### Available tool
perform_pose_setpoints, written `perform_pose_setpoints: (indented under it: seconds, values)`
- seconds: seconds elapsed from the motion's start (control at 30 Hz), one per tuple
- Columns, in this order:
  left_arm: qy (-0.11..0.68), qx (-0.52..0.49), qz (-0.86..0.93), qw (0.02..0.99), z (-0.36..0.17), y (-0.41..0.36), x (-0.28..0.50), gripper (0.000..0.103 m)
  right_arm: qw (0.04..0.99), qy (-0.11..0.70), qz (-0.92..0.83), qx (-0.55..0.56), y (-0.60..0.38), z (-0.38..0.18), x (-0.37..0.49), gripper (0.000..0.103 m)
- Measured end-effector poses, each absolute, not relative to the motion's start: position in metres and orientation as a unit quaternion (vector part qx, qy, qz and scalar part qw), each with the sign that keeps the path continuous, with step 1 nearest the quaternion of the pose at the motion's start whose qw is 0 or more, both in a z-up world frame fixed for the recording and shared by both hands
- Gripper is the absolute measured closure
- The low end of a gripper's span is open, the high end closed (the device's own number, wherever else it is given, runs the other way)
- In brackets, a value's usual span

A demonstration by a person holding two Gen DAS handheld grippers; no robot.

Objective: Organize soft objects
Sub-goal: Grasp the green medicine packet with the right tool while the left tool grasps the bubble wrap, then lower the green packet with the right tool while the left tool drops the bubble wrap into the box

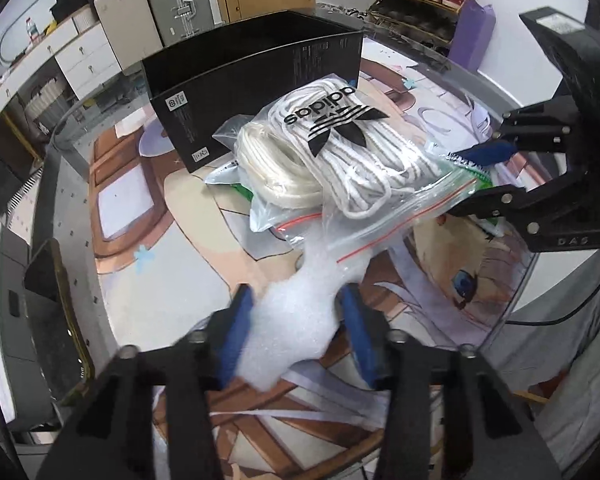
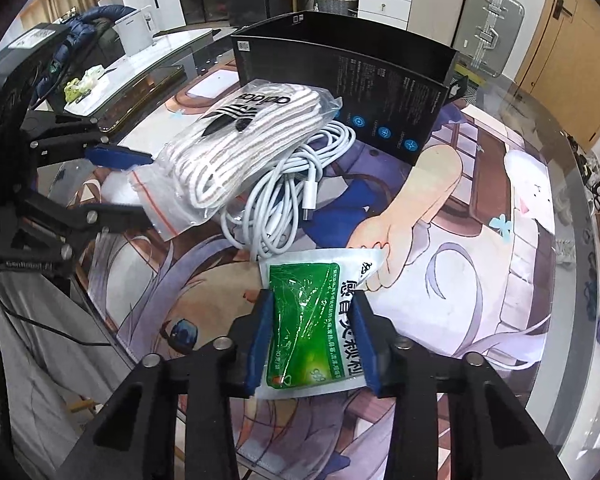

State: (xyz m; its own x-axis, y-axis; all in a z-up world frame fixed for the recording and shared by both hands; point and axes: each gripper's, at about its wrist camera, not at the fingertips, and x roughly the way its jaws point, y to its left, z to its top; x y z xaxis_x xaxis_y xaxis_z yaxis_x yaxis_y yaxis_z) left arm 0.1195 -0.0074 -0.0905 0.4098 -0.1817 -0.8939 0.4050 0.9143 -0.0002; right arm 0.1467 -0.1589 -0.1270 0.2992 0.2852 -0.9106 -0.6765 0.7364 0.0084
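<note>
In the left wrist view, the left gripper pinched the zip bag of white laces by its bunched mouth, likely to lift it toward the black box at eleven o'clock. The right wrist view alone showed the right gripper clamped on a green sachet, and a white cable at twelve o'clock on the counter.

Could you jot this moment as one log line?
left gripper: shut on zip bag | right gripper: shut on green sachet | black box: open, behind
</note>
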Motion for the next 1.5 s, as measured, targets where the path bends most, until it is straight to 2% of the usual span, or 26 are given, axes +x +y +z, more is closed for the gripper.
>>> perform_pose_setpoints:
  seconds: [0.13,0.43,1.5]
  values:
    - [0.519,0.109,-0.180,0.829,-0.090,-0.011,0.116,0.065,0.783,0.506,0.309,-0.187,-0.161,-0.123,0.147,0.074]
    - [0.523,0.090,-0.170,0.830,-0.082,-0.006,0.109,0.065,0.779,0.506,0.321,-0.185,-0.158,-0.119,0.142,0.077]
    - [0.457,0.070,-0.160,0.872,-0.027,0.007,0.095,0.065,0.812,0.460,0.328,-0.147,-0.175,-0.066,0.135,0.078]
